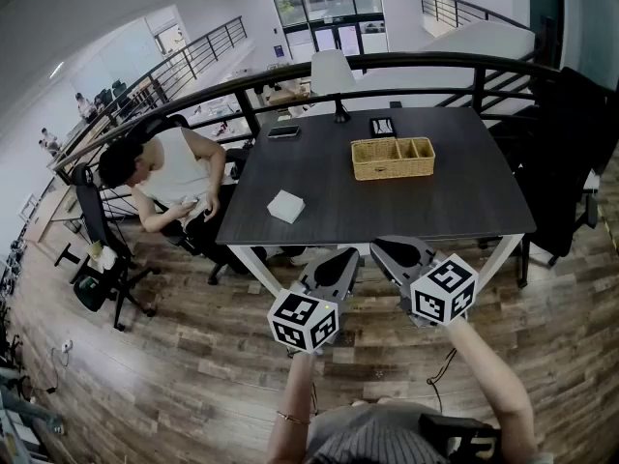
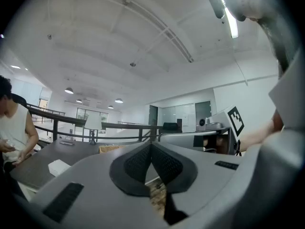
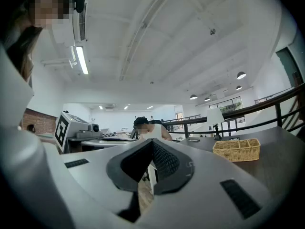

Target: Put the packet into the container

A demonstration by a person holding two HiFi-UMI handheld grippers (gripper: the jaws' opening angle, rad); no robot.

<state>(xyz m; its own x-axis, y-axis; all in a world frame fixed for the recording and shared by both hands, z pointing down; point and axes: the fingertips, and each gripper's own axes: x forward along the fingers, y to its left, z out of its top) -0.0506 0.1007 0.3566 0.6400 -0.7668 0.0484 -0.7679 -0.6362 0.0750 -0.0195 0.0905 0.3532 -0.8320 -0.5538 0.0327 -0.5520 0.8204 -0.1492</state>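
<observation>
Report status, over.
Left gripper, right gripper shut, empty, short of table. Packet on table, left of basket, untouched. Nothing between them.

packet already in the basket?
No. The packet lies on the bare table near its front left, well apart from the basket.

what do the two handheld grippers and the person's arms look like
The left gripper and right gripper are grey wedge-shaped shells with black ribbed pads inside the tongs. Each carries a white cube printed with black square markers. The left wrist wears a thin bracelet; no sleeves show.
</observation>
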